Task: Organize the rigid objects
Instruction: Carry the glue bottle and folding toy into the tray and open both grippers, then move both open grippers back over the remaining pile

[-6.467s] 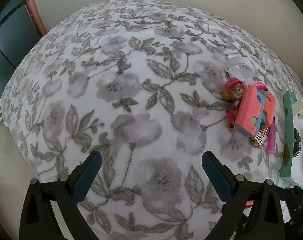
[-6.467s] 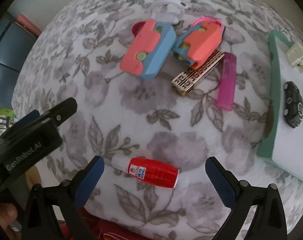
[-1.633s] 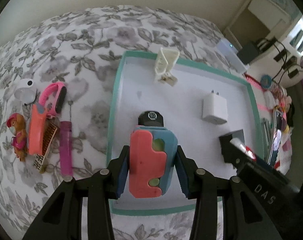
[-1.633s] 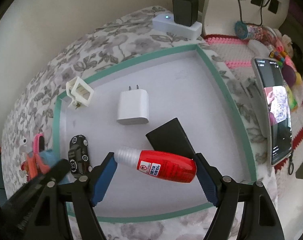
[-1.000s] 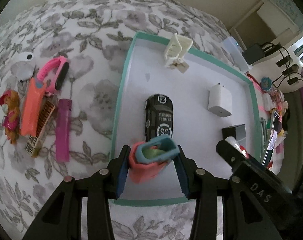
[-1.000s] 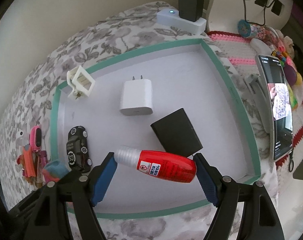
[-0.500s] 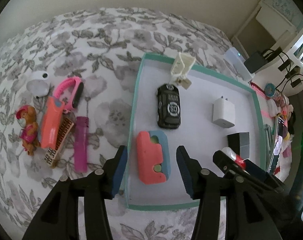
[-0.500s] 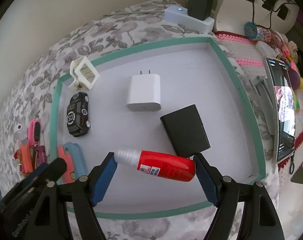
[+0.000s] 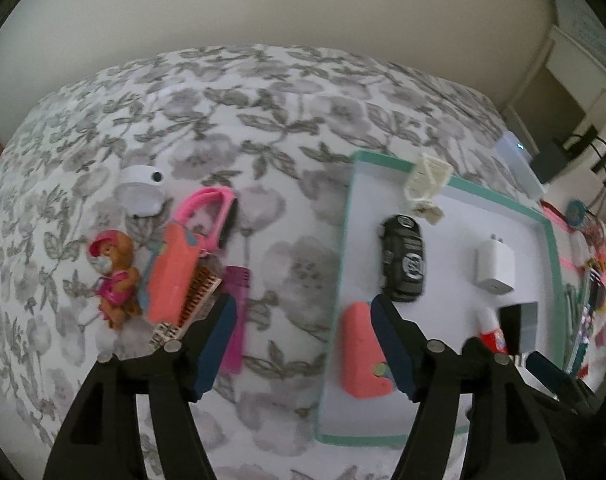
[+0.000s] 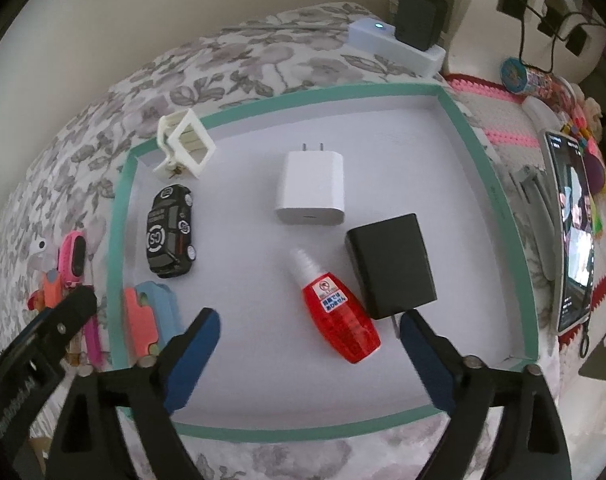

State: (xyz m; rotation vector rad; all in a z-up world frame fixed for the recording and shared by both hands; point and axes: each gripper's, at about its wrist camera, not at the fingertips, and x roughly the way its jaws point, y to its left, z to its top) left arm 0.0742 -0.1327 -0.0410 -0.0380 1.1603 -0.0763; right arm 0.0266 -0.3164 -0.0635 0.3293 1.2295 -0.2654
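Both grippers are caught opening with nothing pinched: the right gripper [image 10: 307, 354] is spread above the red bottle [image 10: 337, 312], the left gripper [image 9: 303, 340] beside the coral block [image 9: 361, 354], both lying inside the tray [image 10: 499, 208]. The bottle could be knocked rolling by a finger on withdrawal. The left view is blurred, and the pile [image 9: 175, 272] on the bed can't be sorted out.

Propped phone [image 10: 574, 236] and power strip [image 10: 395, 46] beside floral blanket [image 9: 263, 120]

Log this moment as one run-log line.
left gripper: opening, empty | right gripper: opening, empty | pink-blue toy, red bottle: lying in tray | pink bar: outside tray
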